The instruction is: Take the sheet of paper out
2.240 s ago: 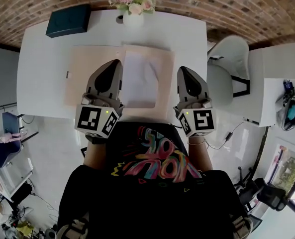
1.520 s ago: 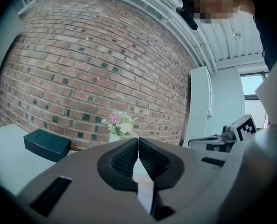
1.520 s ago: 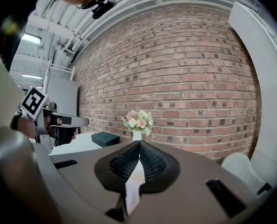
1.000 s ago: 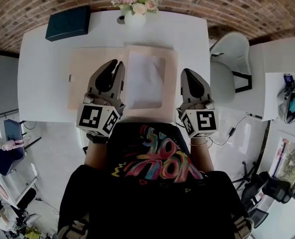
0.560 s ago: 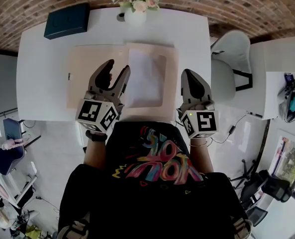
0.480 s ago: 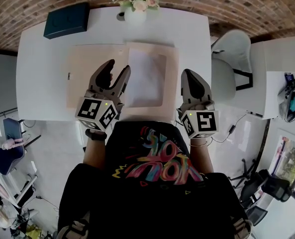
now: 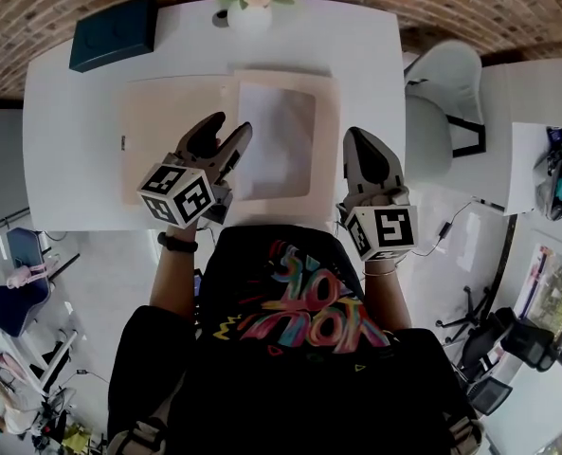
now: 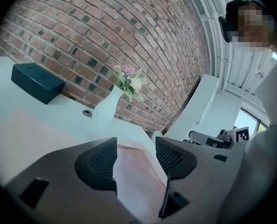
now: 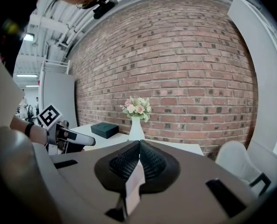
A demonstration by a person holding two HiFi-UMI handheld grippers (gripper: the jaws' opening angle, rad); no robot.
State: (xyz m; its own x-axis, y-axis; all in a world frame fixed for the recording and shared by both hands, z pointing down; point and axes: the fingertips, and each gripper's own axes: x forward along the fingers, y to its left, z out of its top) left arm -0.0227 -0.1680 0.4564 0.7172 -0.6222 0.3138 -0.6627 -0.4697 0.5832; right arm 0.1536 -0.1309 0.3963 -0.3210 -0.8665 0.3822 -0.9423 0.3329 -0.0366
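1. While the left gripper (image 7: 229, 126) is opening its jaws above the peach folder (image 7: 167, 131), with nothing pressed between them, the right gripper (image 7: 356, 133) is pinching a thin pale edge, seemingly the folder's, at 3 o'clock.
2. One sheet of paper (image 7: 279, 140) is lying in the folder's right half, between the two grippers.
3. One dark box (image 7: 113, 34) is sitting at 11 o'clock, one flower vase (image 7: 249, 12) at 12, and one white chair (image 7: 446, 83) at 2, beyond the table's edge.
4. Bare white table (image 7: 72, 140) is showing at 9 o'clock.

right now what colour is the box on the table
The box is dark teal, clearest in the head view.
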